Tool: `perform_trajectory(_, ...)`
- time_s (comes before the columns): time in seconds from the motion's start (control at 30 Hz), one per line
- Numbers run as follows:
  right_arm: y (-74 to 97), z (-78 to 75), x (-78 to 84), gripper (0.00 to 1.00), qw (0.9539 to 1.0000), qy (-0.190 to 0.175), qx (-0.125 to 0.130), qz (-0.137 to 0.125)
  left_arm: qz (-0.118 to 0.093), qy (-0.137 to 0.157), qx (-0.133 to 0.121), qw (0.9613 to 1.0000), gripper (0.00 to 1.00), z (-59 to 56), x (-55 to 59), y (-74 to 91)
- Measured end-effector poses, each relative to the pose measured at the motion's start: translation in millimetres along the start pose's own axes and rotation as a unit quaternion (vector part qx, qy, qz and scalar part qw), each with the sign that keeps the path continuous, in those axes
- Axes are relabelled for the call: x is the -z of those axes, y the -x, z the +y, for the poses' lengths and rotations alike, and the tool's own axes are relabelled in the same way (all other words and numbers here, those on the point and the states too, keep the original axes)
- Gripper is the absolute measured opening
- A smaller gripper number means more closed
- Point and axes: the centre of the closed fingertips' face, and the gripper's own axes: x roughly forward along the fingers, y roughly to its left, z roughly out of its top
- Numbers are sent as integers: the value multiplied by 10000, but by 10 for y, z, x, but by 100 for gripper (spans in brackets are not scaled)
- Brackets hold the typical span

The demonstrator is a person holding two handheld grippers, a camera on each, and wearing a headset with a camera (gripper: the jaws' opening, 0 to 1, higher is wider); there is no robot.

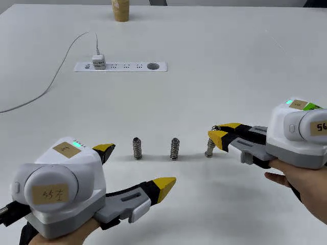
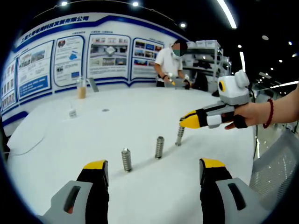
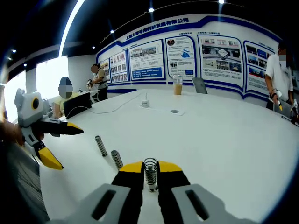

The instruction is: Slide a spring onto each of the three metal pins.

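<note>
Head view: white-and-yellow left gripper (image 1: 135,168), jaws apart, hovers above the white table (image 1: 214,71).
Left gripper view: third grey metal pin (image 2: 179,138) stands under the right gripper (image 2: 190,120).
Right gripper view: jaws pinch the thin silver coil spring (image 3: 150,173) on it.
Likely light, squashy; hold mid-coil, gently.

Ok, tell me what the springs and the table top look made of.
The springs look like bare steel wire: grey coils with small glints. The table top is smooth, white and matt, probably laminate or painted board; the look leaves it open.
</note>
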Motion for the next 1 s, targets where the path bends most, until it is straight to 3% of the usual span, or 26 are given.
perform_trajectory(0.53, -70, 5, 201, 11, 9996, -153, 38, 230, 13, 55, -45, 10000, 80, 39, 21, 6)
perform_trajectory(1.0, -65, 30, 270, 13, 9992, -192, 27, 347, 85, 74, -65, 9999, 78, 54, 45, -1)
